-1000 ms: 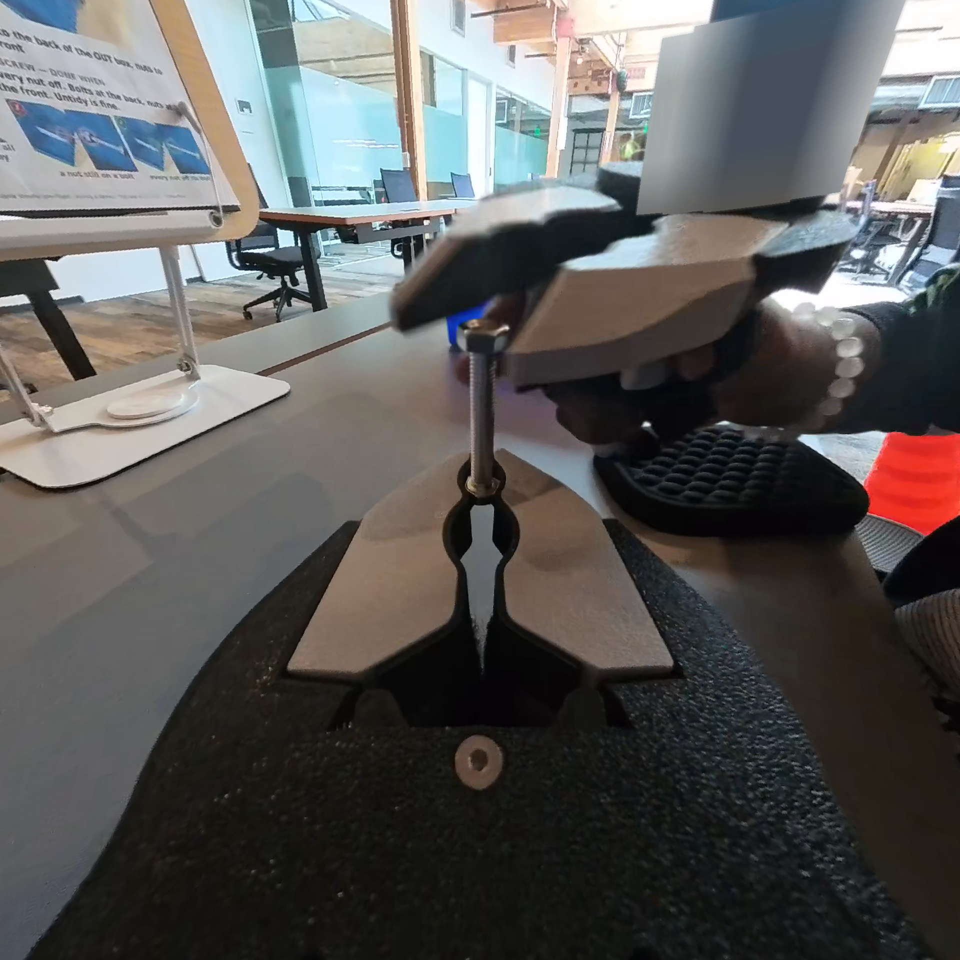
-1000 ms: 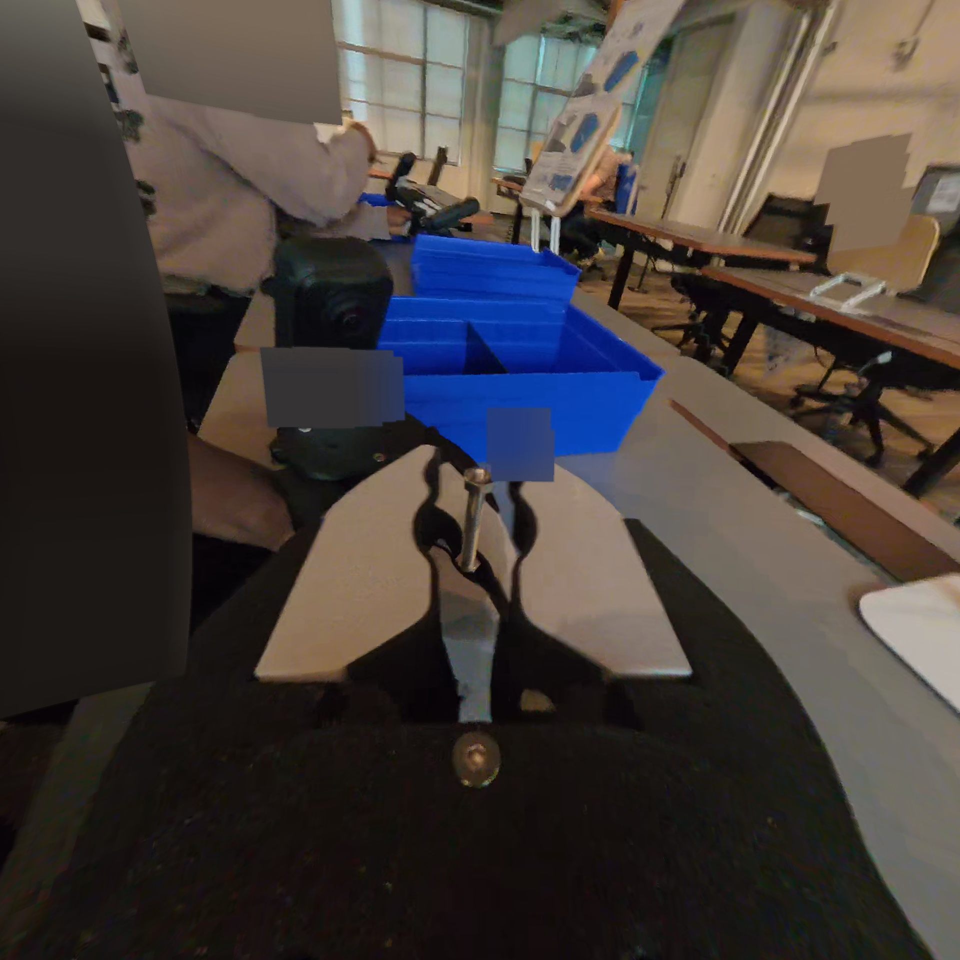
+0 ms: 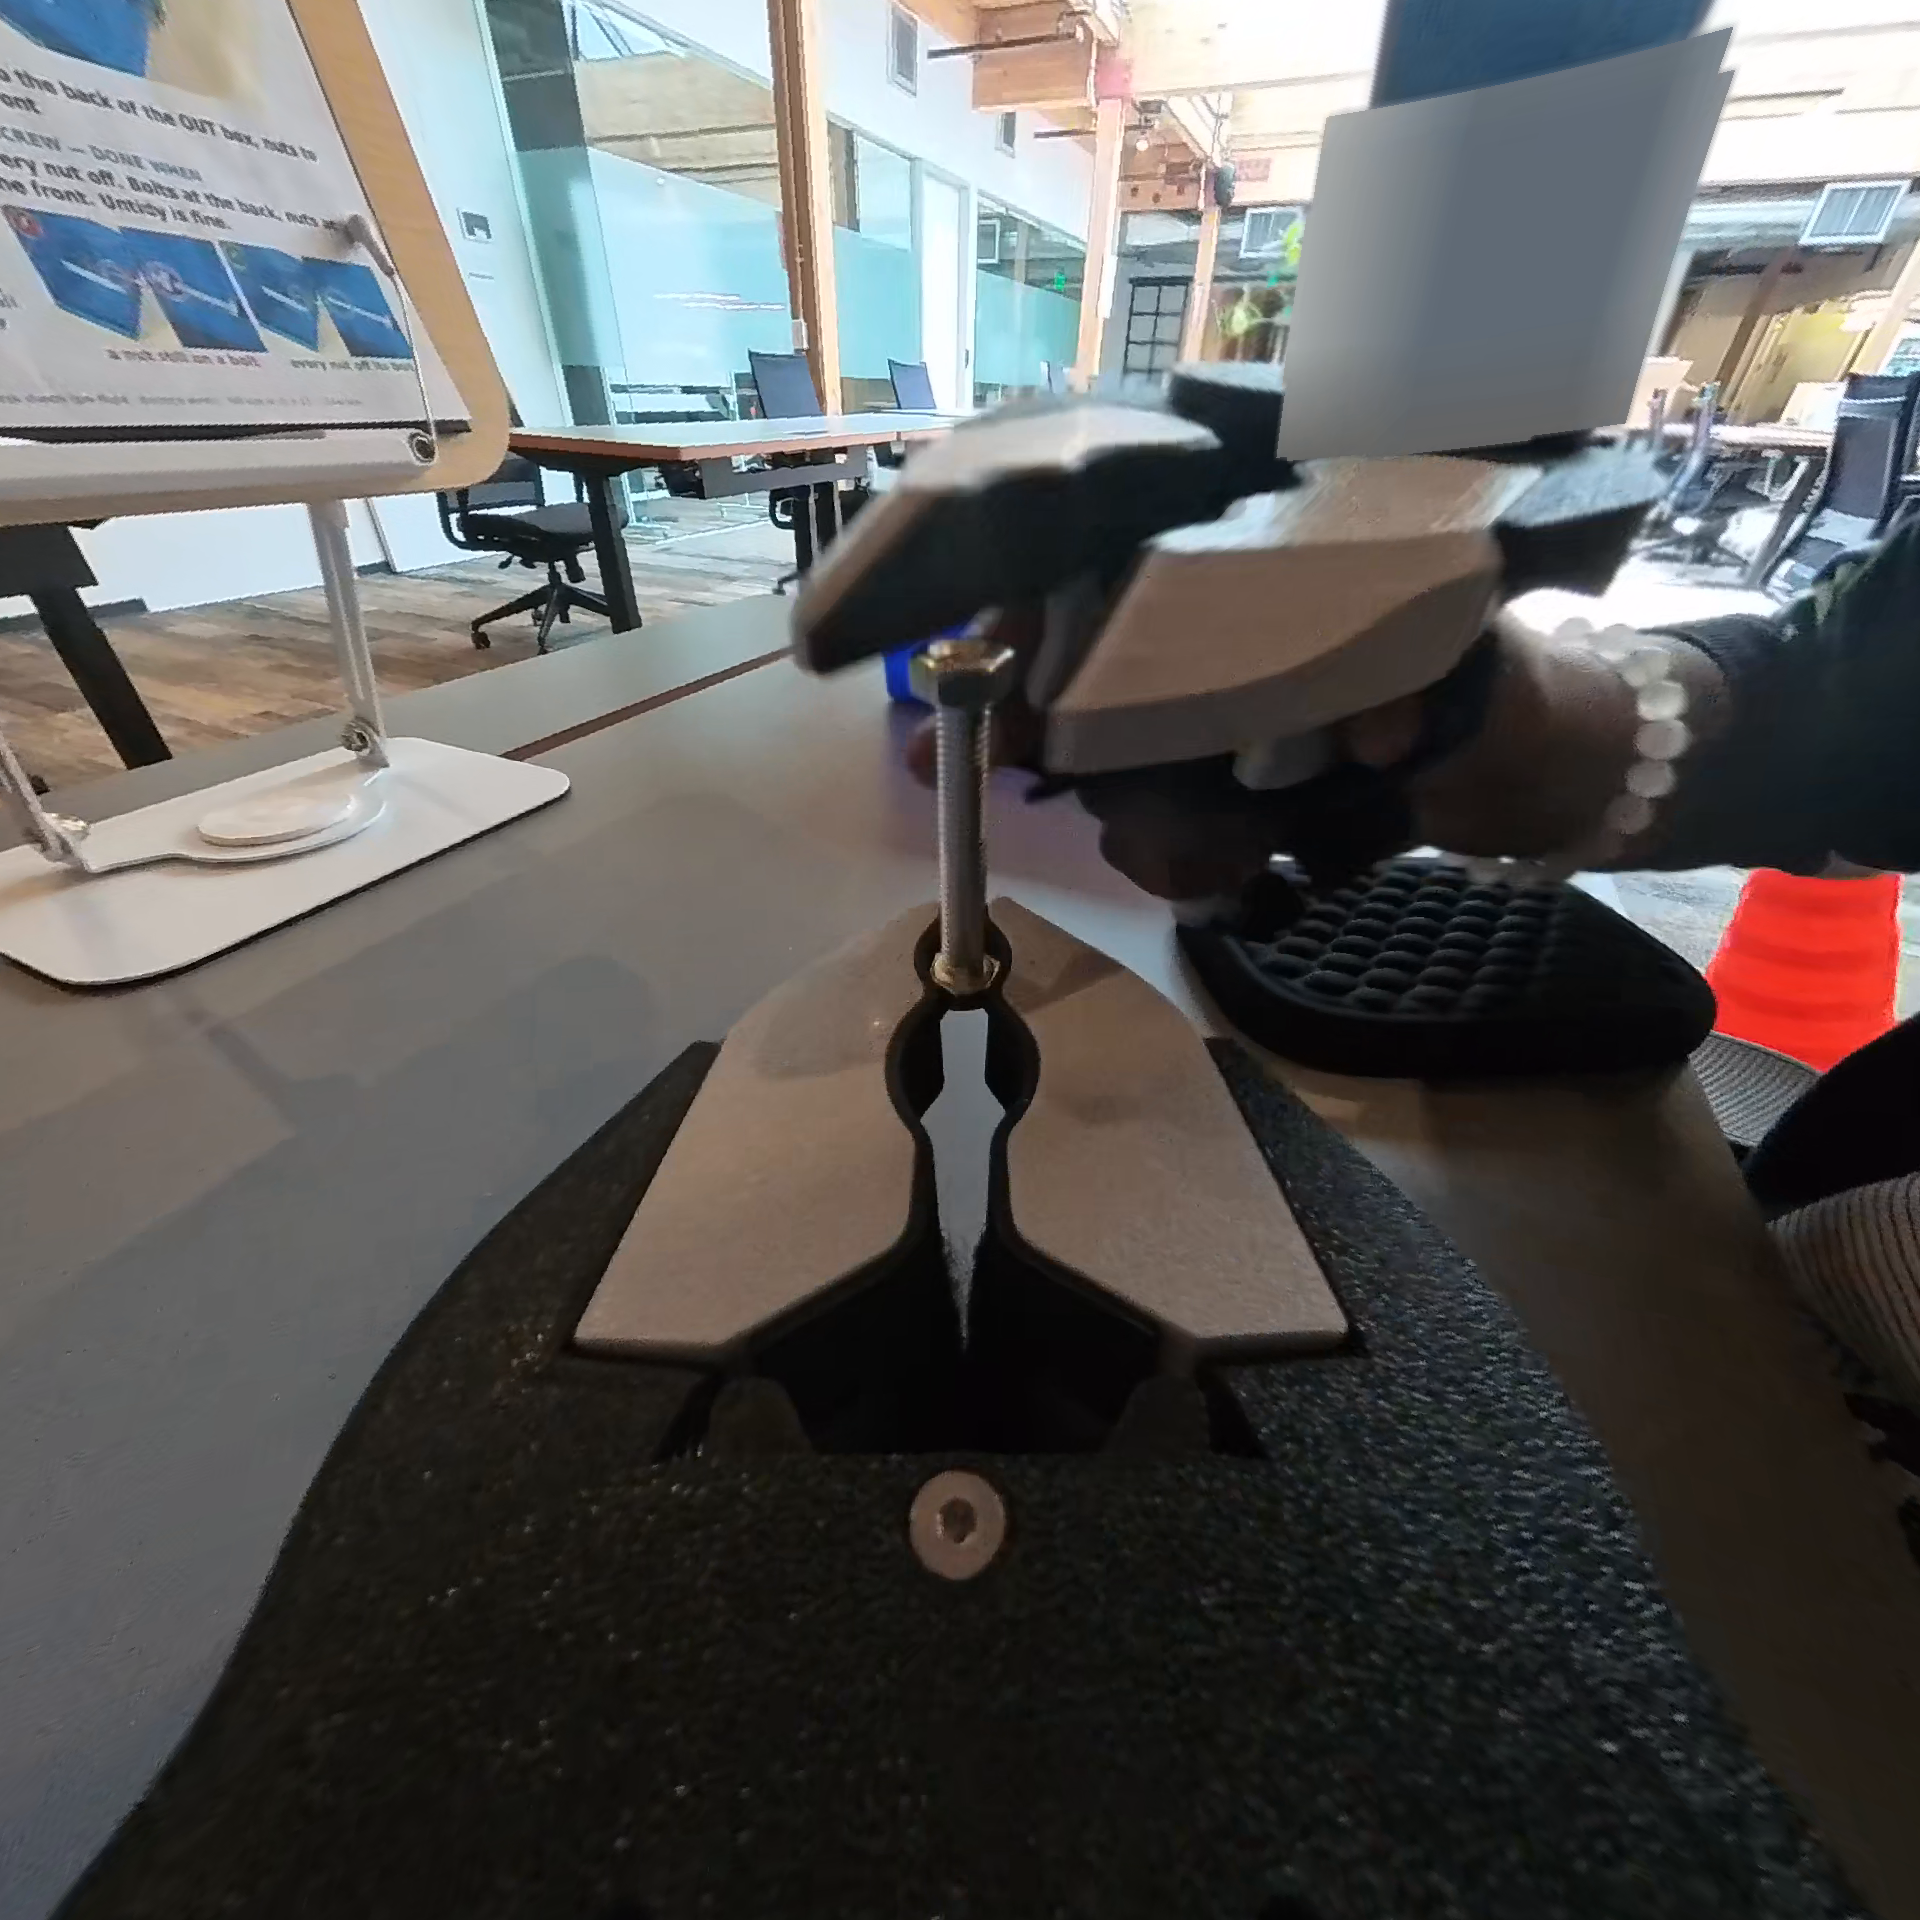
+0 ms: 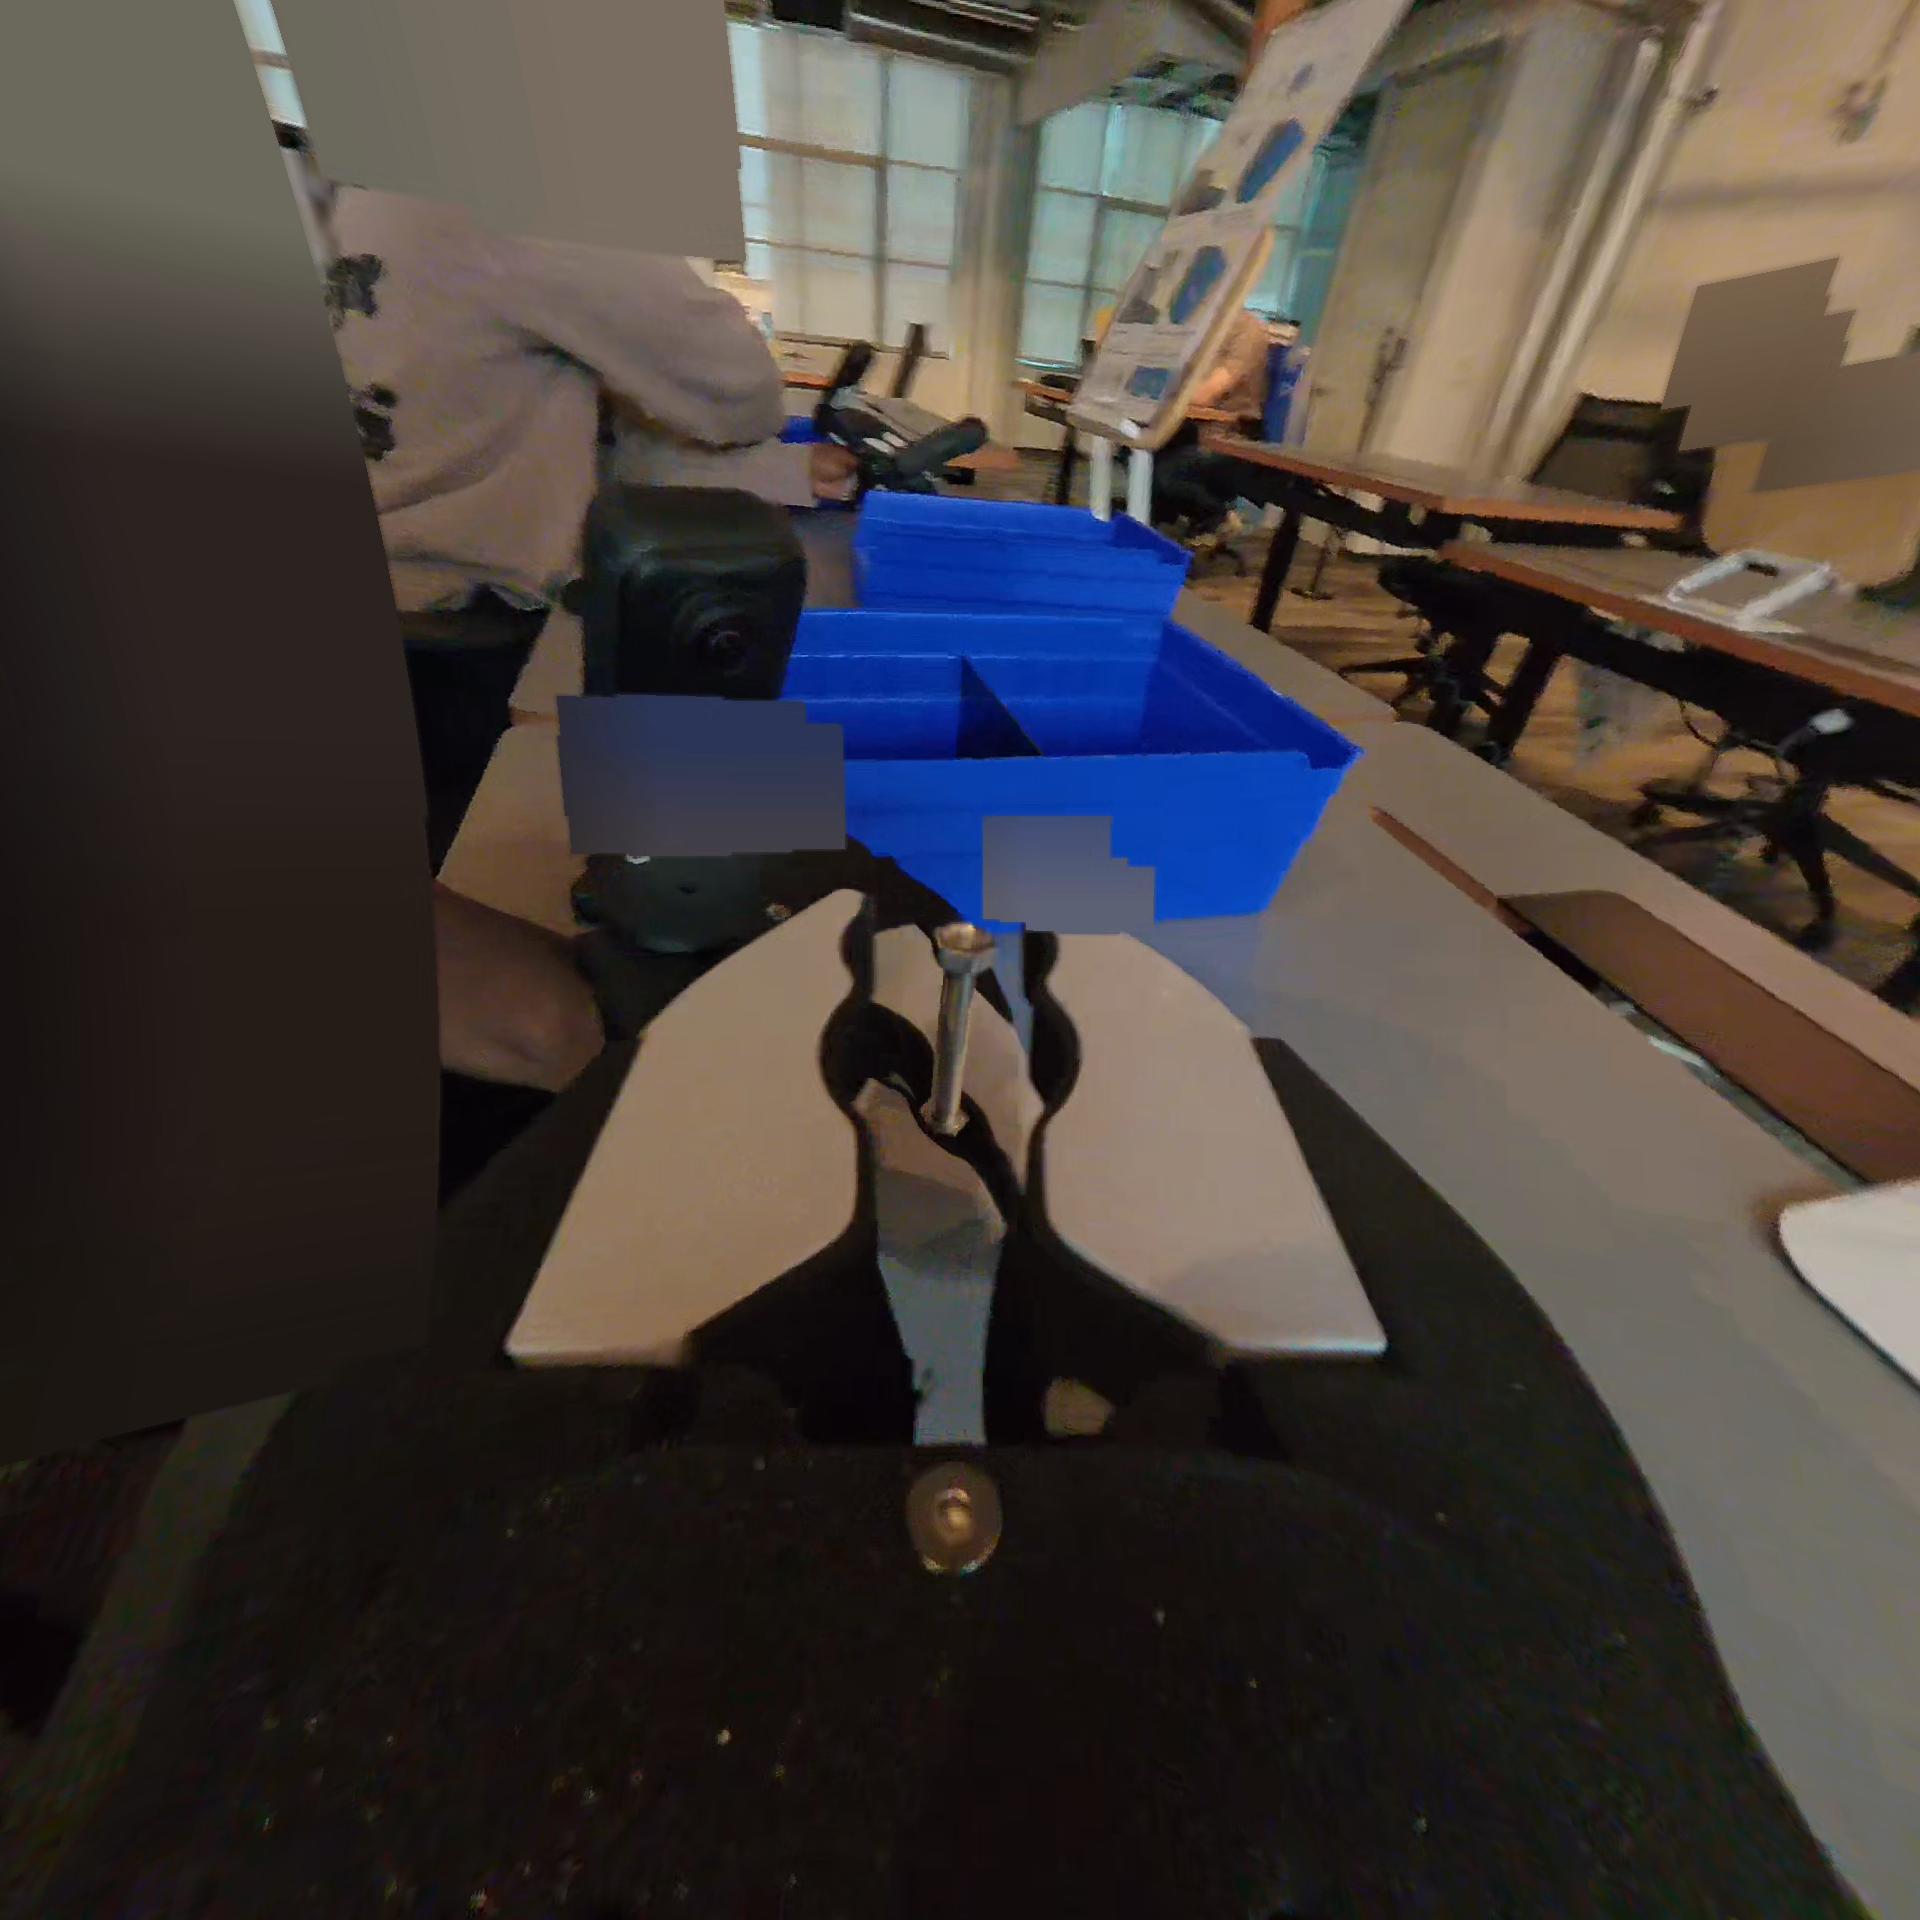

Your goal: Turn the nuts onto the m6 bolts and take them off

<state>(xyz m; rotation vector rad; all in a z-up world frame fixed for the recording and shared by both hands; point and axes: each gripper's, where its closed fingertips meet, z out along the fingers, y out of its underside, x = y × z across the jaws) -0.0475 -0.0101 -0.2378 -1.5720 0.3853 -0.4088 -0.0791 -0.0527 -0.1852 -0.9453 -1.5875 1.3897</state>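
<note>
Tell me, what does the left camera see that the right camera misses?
Only the left view shows the nut at the bolt's lower end, clamped in the left gripper, plus the white stand and orange cone. Only the right view shows the blue bins. Both show the bolt upright between the open right gripper fingers.

Two hand-held grippers, left (image 3: 964,961) and right (image 4: 951,971); one bolt (image 3: 961,810) carrying one nut (image 3: 964,968); two blue bins (image 4: 1091,821) at twelve o'clock; one orange cone (image 3: 1808,966).
</note>
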